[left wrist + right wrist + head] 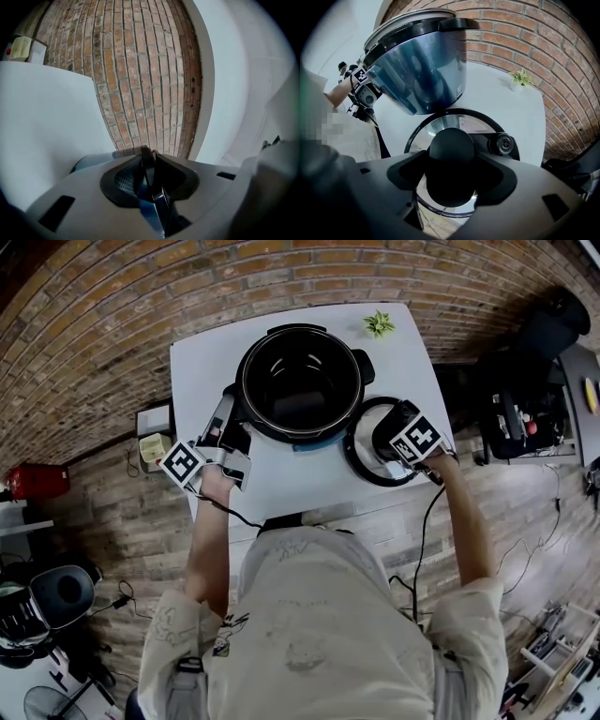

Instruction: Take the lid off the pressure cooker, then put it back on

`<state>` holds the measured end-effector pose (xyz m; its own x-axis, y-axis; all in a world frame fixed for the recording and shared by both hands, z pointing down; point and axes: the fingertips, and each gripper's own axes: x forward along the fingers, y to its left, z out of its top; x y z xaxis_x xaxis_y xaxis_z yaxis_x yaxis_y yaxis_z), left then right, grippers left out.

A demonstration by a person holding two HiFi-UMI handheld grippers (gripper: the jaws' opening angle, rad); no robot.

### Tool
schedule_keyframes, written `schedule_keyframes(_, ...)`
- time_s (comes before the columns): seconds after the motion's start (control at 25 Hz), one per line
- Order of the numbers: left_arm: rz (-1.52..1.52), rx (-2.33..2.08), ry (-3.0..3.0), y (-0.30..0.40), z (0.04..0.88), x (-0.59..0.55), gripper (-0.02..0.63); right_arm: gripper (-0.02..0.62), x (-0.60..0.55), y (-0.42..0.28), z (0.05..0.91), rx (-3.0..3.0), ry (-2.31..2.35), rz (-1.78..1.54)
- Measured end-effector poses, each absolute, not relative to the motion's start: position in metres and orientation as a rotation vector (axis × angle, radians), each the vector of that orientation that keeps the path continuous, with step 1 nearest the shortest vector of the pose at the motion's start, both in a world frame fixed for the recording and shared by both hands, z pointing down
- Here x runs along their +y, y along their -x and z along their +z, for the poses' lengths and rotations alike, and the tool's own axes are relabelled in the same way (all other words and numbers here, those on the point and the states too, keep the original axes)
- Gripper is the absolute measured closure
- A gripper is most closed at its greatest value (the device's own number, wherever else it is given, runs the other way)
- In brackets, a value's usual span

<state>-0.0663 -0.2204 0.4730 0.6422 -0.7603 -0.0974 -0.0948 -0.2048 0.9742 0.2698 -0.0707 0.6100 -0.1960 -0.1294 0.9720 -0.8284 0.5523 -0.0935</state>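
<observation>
**A:** Where is the lid now?

**B:** The lid [364, 444] lies flat on the worktop [281, 479], just beside the open pot [300, 390], on its right. Its black knob [450, 166] points up.

**A:** And the gripper above it?

**B:** The right hand-held gripper [451, 157] points down onto the lid, and the knob stands between its jaws. The jaws are wide apart. The pads are very near the knob's sides, but I judge that they do not press it, so it holds nothing.

**A:** And the other one?

**B:** The left hand-held gripper [149, 154] lies about level at the pot's left. Its jaws are only a little apart, with the thin side handle [149, 187] between them. I think the grip there is loose too.

**A:** How should the lid be put back well?

**B:** I would first close the left jaws on the handle to steady the pot. Then close the right jaws evenly on the knob's middle and lift straight up. Keep the lid level, carry it over the rim and lower it centred. The green plant [379, 323] at the far corner is well apart and no obstacle.
</observation>
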Motion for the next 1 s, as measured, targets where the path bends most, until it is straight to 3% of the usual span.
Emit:
schedule_keyframes(0.2,-0.645,-0.766,-1.799,0.069,0.465,-0.22,0.431,0.206,-0.071,-0.268,0.609,-1.697,-0.857,0.766)
schedule_keyframes(0.32,-0.599,-0.845,-1.854,0.078,0.463,-0.219,0.414,0.201,-0.08,-0.274,0.602,-1.705,-0.943,0.702)
schedule_keyframes(1.0,-0.036,-1.706,-2.33,0.14,0.447,-0.19,0.411,0.201,-0.095,-0.29,0.488,-2.122,-1.733,0.35)
